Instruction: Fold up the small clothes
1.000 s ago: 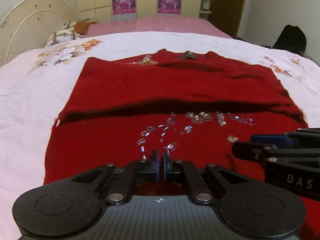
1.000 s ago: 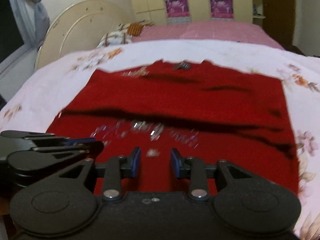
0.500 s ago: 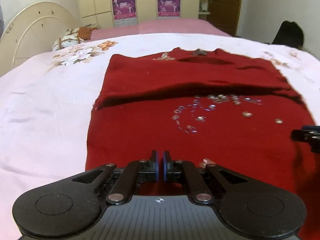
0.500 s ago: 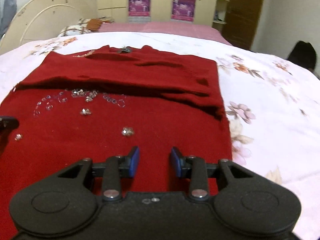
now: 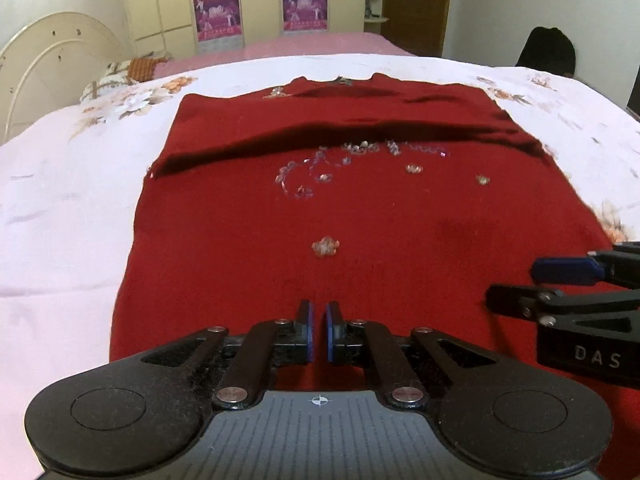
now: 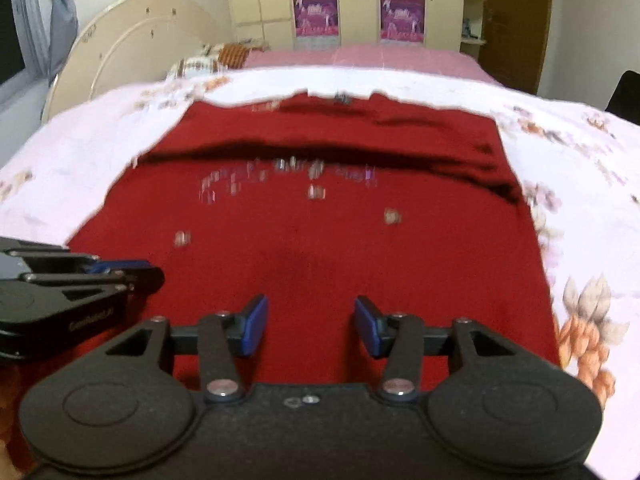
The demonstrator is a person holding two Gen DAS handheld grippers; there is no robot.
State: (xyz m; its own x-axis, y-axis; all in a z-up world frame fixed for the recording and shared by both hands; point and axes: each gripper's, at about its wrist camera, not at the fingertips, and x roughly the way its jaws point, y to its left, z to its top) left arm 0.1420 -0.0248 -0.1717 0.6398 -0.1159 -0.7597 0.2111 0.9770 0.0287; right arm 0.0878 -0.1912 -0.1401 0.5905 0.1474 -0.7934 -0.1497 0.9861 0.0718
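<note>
A red sweater [image 5: 360, 216] with shiny sequins lies flat on the bed, its upper part folded over in a dark crease across the middle. My left gripper [image 5: 318, 314] hovers over the sweater's near part, shut, with no cloth between its pads. My right gripper [image 6: 311, 314] hangs beside it over the same near part. Its jaws are opening, and nothing is between them. Each gripper shows in the other's view: the right gripper [image 5: 532, 284] at the right edge, the left gripper [image 6: 156, 274] at the left edge.
The white floral bedcover [image 5: 64, 208] spreads out around the sweater on both sides. A cream headboard [image 6: 132, 40] and pillows [image 5: 116, 76] are at the far left. A wardrobe [image 5: 260, 0] and a dark chair [image 5: 548, 48] stand beyond the bed.
Both grippers have drawn back toward the sweater's near hem, so more red cloth shows ahead of them. The right jaws stand wider than before. The sweater has not moved.
</note>
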